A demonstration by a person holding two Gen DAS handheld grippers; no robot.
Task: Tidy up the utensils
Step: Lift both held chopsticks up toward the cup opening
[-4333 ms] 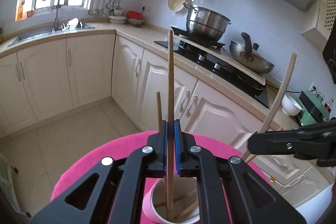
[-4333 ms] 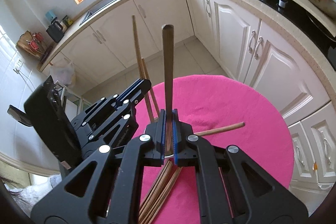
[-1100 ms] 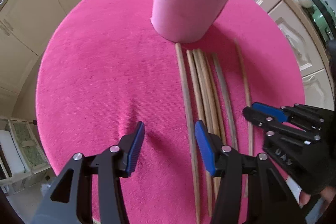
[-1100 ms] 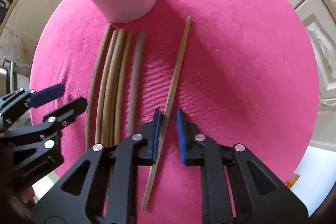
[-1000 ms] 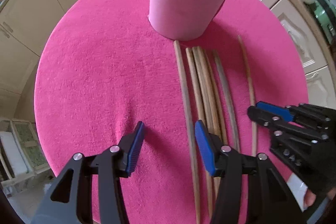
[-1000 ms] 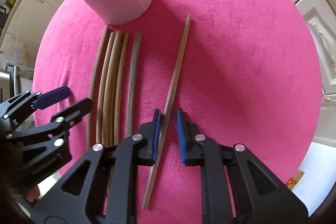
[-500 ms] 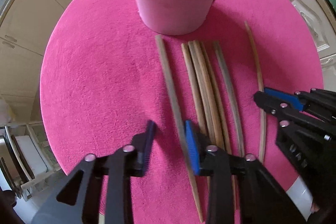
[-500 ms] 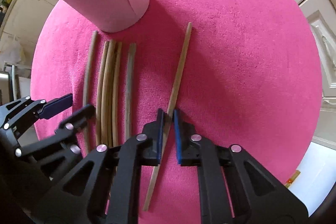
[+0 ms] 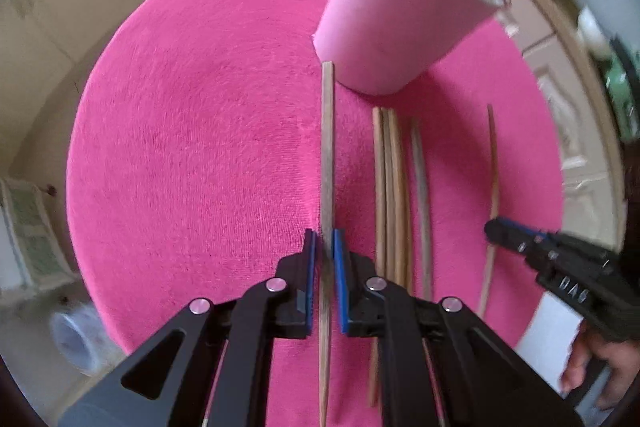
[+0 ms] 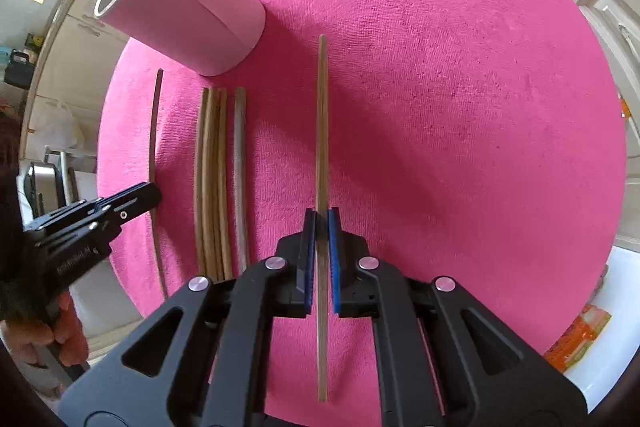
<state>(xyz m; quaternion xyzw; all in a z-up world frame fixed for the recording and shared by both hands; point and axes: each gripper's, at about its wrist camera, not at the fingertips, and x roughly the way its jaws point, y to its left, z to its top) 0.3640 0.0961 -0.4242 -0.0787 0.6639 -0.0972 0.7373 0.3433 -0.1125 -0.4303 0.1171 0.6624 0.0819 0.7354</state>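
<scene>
A pink cup (image 9: pixel 392 27) holding several wooden chopsticks stands at the back of a round pink cloth (image 9: pixel 192 147). My left gripper (image 9: pixel 324 247) points down, its jaws closing, blue pads pressed on a wooden chopstick (image 9: pixel 327 147) that runs toward the cup's base. My right gripper (image 10: pixel 320 223) is shut on a thinner chopstick (image 10: pixel 321 127) farther right. Between the two held sticks, several loose chopsticks (image 10: pixel 210 167) lie side by side on the cloth, a greyish one (image 10: pixel 240 167) on their right. The cup (image 10: pixel 192 23) shows at upper left in the right wrist view.
The pink cloth (image 10: pixel 460 107) covers a small round table with a drop on all sides. White kitchen cabinets (image 10: pixel 600 7) and a tiled floor surround it. A person's hand (image 9: pixel 592 359) holds the right gripper's handle. An orange packet (image 10: pixel 576 343) lies beyond the table's right edge.
The left jaws have gone from wide open to shut on the leftmost chopstick, which now sits apart from the bundle. The right jaws tightened on the thin chopstick. Both views have shifted.
</scene>
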